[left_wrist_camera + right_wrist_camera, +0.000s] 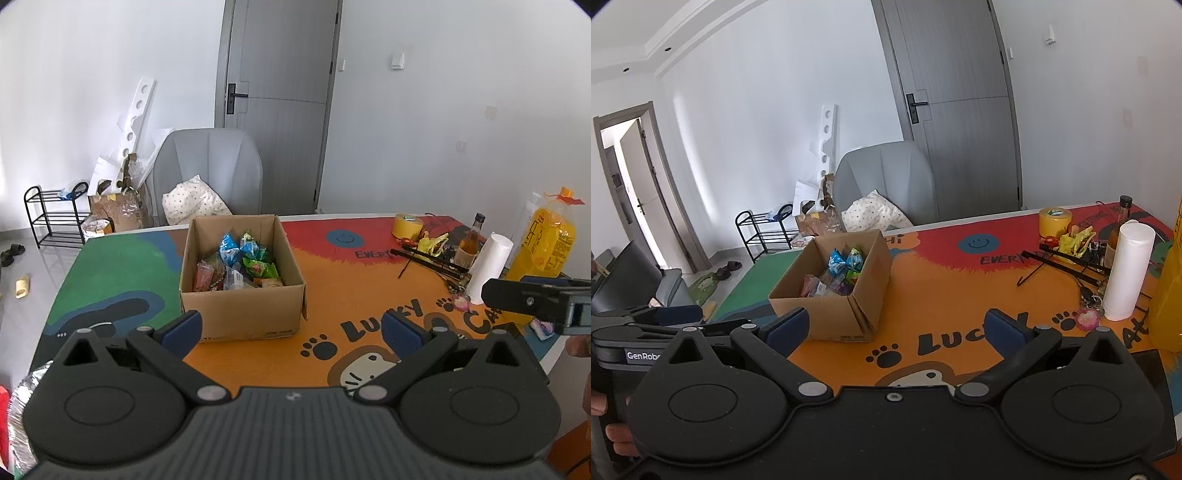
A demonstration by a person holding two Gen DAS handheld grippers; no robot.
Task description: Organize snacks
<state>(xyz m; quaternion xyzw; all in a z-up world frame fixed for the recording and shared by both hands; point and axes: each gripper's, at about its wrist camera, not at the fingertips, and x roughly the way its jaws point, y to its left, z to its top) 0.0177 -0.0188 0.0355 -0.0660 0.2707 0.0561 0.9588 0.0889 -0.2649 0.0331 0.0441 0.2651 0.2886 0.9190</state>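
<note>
The left hand-held gripper (291,330) hangs above the near edge of the desk (332,295) with its blue-padded fingers spread wide and nothing between them. The right hand-held gripper (899,328) is likewise spread apart and empty, its matte black plastic body filling the lower part of its view.

Just ahead of the left hand-held gripper, slightly toward its left finger, stands an open cardboard box (240,280), square, brown and corrugated, flaps folded down along its walls. Inside it lies a heap of snacks (240,266): glossy crinkled packets in blue, green and pink, piled loosely. From the right hand-held gripper the same box (831,291) sits ahead and to the left, beyond its left finger.

The desk is covered with a smooth printed mat in orange, red and green, with black paw prints and cartoon lettering.

Ahead and to the right of the right hand-held gripper stand a white paper roll (1126,273), upright and cylindrical, a yellow tape roll (1054,221) farther off, a slim glass bottle (1119,229) with a dark cap, and a translucent yellow oil jug (543,240) at the far right edge.
</note>
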